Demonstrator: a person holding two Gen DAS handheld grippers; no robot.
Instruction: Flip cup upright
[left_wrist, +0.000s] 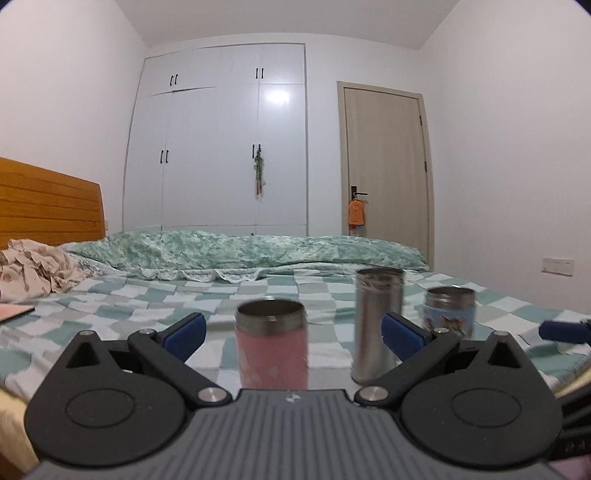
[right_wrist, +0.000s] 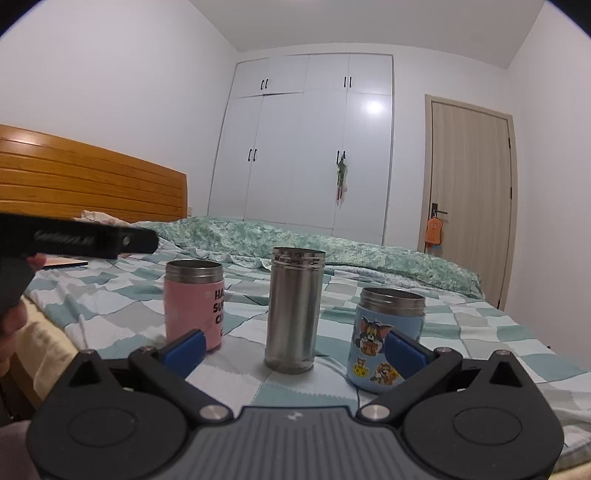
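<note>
Three cups stand upright in a row on the checked bedsheet: a pink cup on the left, a tall steel cup in the middle, and a blue cartoon cup on the right. They also show in the left wrist view: the pink cup, the steel cup, the blue cup. My left gripper is open, with the pink cup just ahead between its fingers. My right gripper is open and empty, facing the steel cup.
A rumpled green quilt lies across the far side of the bed. A wooden headboard stands at the left, with crumpled clothes and a pink book nearby. A white wardrobe and a door are behind.
</note>
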